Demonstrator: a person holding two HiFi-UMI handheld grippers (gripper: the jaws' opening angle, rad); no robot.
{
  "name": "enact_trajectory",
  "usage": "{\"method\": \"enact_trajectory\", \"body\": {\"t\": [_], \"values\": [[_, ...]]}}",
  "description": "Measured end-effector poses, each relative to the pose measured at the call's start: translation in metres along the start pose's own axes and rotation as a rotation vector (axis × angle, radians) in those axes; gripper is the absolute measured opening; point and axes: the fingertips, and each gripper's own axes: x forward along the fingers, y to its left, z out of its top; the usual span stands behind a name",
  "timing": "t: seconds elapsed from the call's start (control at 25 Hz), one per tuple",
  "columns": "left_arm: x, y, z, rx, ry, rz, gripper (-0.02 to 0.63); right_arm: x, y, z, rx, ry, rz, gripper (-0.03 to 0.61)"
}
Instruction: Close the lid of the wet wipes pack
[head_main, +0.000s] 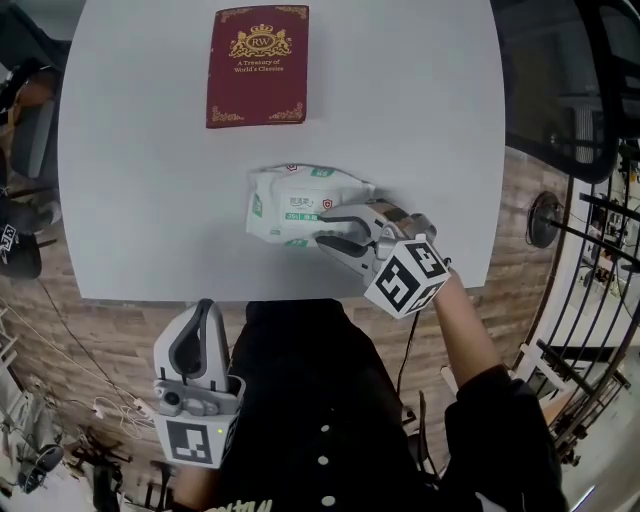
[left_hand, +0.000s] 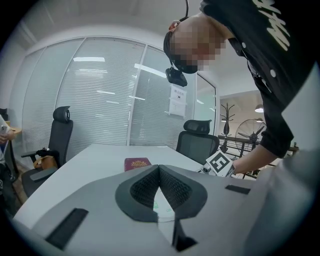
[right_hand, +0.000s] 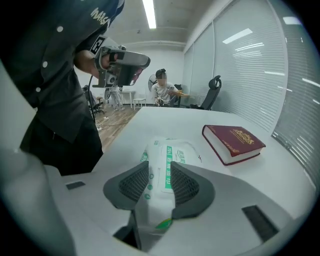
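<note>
The white and green wet wipes pack (head_main: 290, 200) lies near the front of the grey table (head_main: 420, 130). Its label flap looks flat on top (right_hand: 167, 165). My right gripper (head_main: 325, 228) reaches in from the right, tilted down and rolled on its side. Its jaws stand apart, straddling the pack's near end (right_hand: 172, 150), and the dark pads (right_hand: 187, 185) flank the wrapper without visibly squeezing it. My left gripper (head_main: 203, 312) hangs below the table's front edge, away from the pack. Its pads (left_hand: 172, 187) meet at the tip with nothing between them.
A dark red hardback book (head_main: 258, 66) lies flat at the table's far side, behind the pack. Black office chairs (left_hand: 197, 142) stand round the table beside blinds-covered glass walls. A person (right_hand: 165, 90) sits far off across the room. Wooden floor lies below the table's front edge.
</note>
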Motion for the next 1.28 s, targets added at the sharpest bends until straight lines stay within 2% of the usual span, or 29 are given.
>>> {"method": "enact_trajectory", "body": {"t": [0.2, 0.36, 0.44, 0.76, 0.96, 1.04, 1.12, 1.28], "values": [[-0.002, -0.001, -0.002, -0.003, 0.003, 0.008, 0.015, 0.006, -0.003, 0.002, 0.138, -0.027, 0.043, 0.137], [-0.002, 0.001, -0.003, -0.006, 0.006, 0.01, 0.015, 0.007, -0.014, 0.004, 0.227, -0.031, 0.037, 0.059], [-0.002, 0.001, -0.004, -0.006, 0.011, 0.01, 0.015, 0.008, -0.017, 0.004, 0.25, -0.026, 0.036, 0.048], [0.004, 0.006, -0.006, 0.003, 0.008, 0.005, 0.015, 0.015, -0.018, 0.001, 0.208, 0.052, 0.0, 0.028], [0.005, 0.008, -0.012, -0.013, 0.032, 0.003, 0.015, 0.02, -0.017, -0.002, 0.121, 0.14, -0.047, 0.028], [0.008, 0.009, -0.008, 0.002, 0.017, 0.0, 0.015, 0.021, -0.016, -0.003, 0.095, 0.164, -0.053, 0.028], [0.011, 0.009, -0.003, 0.021, -0.003, -0.004, 0.015, 0.021, -0.016, -0.003, 0.096, 0.168, -0.053, 0.028], [0.01, 0.008, -0.008, -0.008, 0.026, -0.004, 0.015, 0.02, -0.015, -0.003, 0.103, 0.165, -0.057, 0.028]]}}
